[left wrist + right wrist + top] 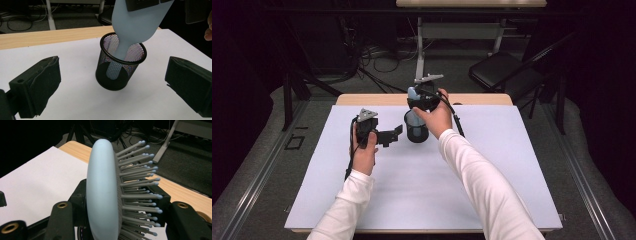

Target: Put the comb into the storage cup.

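The pale blue hairbrush (105,195) is clamped by the right gripper (424,97), handle down inside the mesh cup (120,67). The left gripper (384,134) is held open beside it. If released tilted, the cup could be tipped over.

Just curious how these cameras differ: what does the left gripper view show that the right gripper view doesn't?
Left gripper view: the black mesh cup on the white sheet, with the brush's handle inside it, between the left gripper's open jaws. Right gripper view: the bristles, with the right gripper clamped on the brush head. Both: the pale blue hairbrush and the wooden table edge.
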Action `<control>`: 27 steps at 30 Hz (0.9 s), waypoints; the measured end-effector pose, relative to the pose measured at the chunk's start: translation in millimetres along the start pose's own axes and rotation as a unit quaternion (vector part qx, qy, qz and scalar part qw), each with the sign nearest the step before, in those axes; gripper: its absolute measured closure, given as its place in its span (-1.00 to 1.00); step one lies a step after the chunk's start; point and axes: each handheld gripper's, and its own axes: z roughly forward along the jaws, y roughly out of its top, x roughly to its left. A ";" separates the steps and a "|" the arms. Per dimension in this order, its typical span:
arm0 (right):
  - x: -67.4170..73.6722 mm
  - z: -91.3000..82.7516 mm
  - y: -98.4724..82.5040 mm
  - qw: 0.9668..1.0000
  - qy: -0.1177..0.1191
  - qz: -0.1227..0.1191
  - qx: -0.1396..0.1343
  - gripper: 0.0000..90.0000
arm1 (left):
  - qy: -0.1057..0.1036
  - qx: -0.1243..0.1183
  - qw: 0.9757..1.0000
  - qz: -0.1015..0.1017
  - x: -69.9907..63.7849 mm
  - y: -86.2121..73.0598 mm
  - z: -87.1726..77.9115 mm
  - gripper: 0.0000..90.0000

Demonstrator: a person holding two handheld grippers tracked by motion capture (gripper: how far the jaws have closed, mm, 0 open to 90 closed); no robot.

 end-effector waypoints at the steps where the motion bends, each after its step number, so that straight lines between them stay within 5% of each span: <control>1: 0.0 -0.1 0.0 1.000 0.000 0.000 0.000 0.01 | 0.000 0.000 1.000 0.000 0.0 0.0 0.0 -0.99; 10: -0.8 0.3 0.0 1.000 0.001 0.007 0.002 -0.06 | -0.001 0.000 1.000 -0.001 -0.4 -0.2 0.4 -0.99; 27: -3.6 2.3 -0.1 1.000 -0.004 0.017 0.016 -0.57 | 0.000 0.000 1.000 -0.002 0.2 0.0 -0.1 -0.99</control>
